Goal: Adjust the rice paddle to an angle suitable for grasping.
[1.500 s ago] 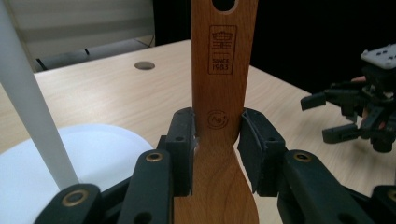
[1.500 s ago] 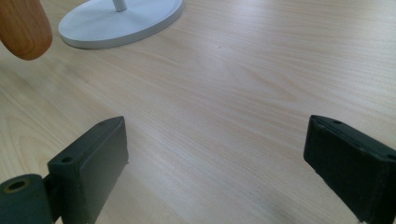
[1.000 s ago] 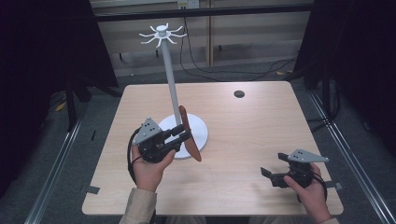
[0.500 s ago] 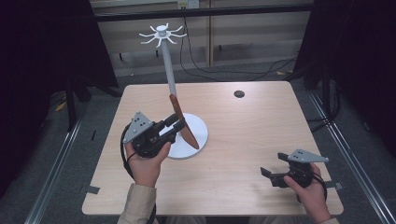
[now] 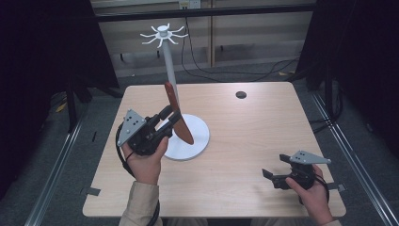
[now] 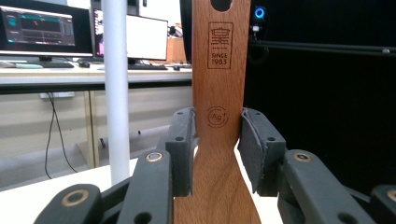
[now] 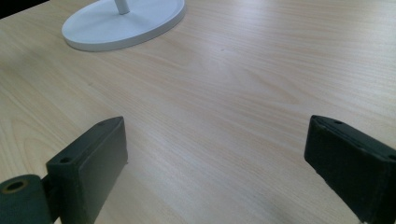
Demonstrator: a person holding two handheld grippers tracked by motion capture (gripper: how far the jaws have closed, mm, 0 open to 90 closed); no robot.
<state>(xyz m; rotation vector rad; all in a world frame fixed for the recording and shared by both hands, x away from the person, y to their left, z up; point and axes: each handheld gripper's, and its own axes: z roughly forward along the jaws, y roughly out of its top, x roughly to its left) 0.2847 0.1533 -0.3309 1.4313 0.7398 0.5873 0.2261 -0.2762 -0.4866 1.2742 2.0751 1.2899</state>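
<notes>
Left gripper [image 5: 175, 114] clamps a wooden spatula [image 5: 178, 113] at the neck, handle end up beside the stand's pole [image 5: 169, 63], blade off the table above the round base [image 5: 197, 136]. Grip sits where the handle flares, so it likely pivots or slides if bumped on the pole. Hanging hole [image 6: 221, 4] is small and the hooks [image 5: 163, 34] are thin prongs high up; a miss could tip the stand. Spatula is flat, smooth reddish wood with branded marks; pads look rubbery; stand is matte white. Right gripper [image 5: 275, 175] rests spread wide, empty, on the pale wood-grain table [image 5: 263, 127].
</notes>
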